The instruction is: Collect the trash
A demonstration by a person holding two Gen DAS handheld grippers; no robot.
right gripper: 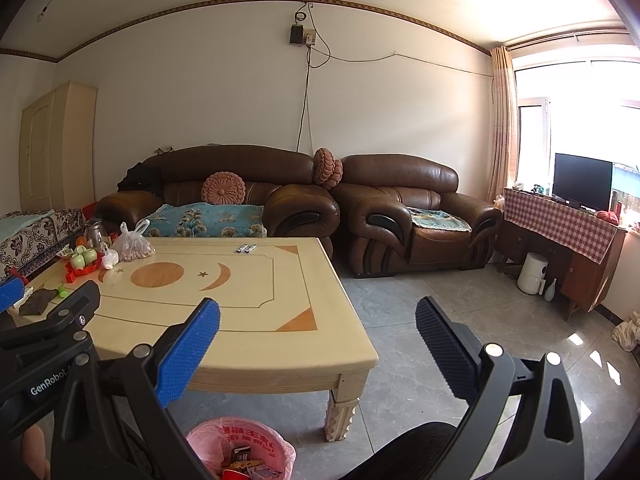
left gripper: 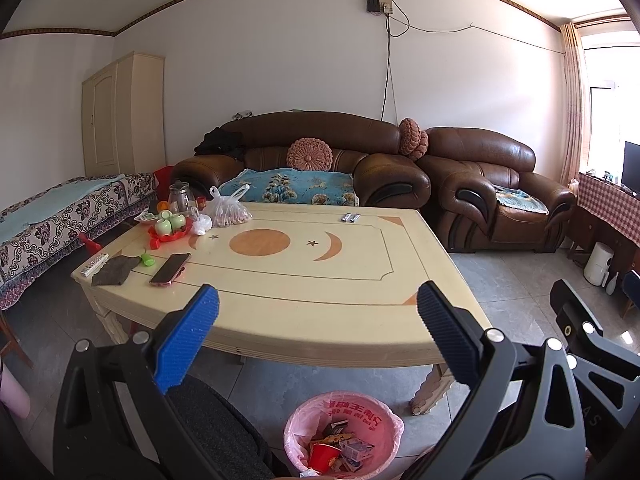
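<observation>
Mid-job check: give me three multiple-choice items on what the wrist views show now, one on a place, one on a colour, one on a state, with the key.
1. Where does the trash bin stand?
A. on the floor at the near edge of the table
B. on the sofa
C. on the table top

2. What colour is the bin's liner bag?
A. black
B. pink
C. green

3. How are the left claw and the right claw?
A. both shut on trash
B. left shut, right open
C. both open and empty

Key: 1 A, the bin sits on the tiles below the table's near edge. 2 B, a pink bag with red print lines the rim. 3 C, each claw's fingers stand wide apart with nothing between them.
</observation>
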